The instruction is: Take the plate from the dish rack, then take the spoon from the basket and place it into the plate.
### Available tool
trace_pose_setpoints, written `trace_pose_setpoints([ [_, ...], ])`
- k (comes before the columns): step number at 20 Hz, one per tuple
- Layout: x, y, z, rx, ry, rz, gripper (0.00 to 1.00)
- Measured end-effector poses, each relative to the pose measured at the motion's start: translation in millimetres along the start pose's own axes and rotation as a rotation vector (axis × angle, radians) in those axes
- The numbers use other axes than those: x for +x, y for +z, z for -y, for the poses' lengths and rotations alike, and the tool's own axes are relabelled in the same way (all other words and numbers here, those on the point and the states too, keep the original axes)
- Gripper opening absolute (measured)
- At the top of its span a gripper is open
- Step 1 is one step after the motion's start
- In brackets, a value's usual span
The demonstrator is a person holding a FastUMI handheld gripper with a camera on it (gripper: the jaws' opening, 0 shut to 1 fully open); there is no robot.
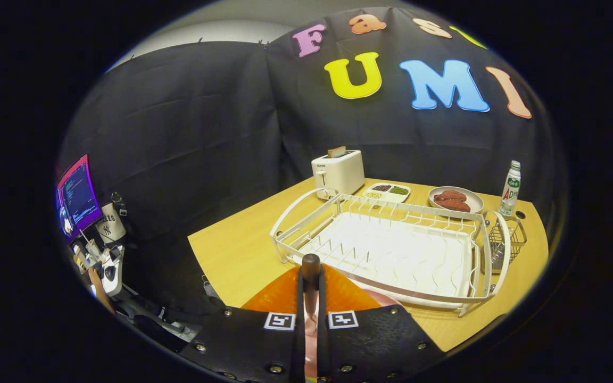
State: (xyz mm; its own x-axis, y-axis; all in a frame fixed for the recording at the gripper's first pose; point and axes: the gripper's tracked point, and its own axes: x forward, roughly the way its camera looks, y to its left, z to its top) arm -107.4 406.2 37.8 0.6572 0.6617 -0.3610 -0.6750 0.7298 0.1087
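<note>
My gripper point(311, 266) is shut on the rim of an orange plate point(280, 295), which spreads out to both sides of the fingers and is held above the near part of the wooden table point(232, 255). Just beyond the fingertips stands the white wire dish rack point(391, 250), its slots bare. A small wire basket point(506, 242) hangs on the rack's far right end; the spoon inside it is too small to make out.
Behind the rack stand a white toaster point(338, 171) with a slice of bread, a divided dish of grains point(386, 191), a plate of sausages point(455, 200) and a white bottle point(510, 189). Off the table's left side are a monitor point(76, 198) and cluttered equipment.
</note>
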Motion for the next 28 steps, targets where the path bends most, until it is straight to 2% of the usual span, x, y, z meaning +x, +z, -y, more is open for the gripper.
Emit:
trace_pose_setpoints([
  [4, -9, -2, -5, -0.006, 0.008, 0.002, 0.12],
  [9, -19, 18, 0, -0.014, -0.001, 0.052, 0.18],
  [19, -37, 29, 32, 0.011, -0.069, 0.087, 0.18],
  [25, -49, 52, 38, -0.011, -0.092, 0.136, 0.18],
  [28, -64, 72, 49, -0.013, -0.131, 0.188, 0.18],
])
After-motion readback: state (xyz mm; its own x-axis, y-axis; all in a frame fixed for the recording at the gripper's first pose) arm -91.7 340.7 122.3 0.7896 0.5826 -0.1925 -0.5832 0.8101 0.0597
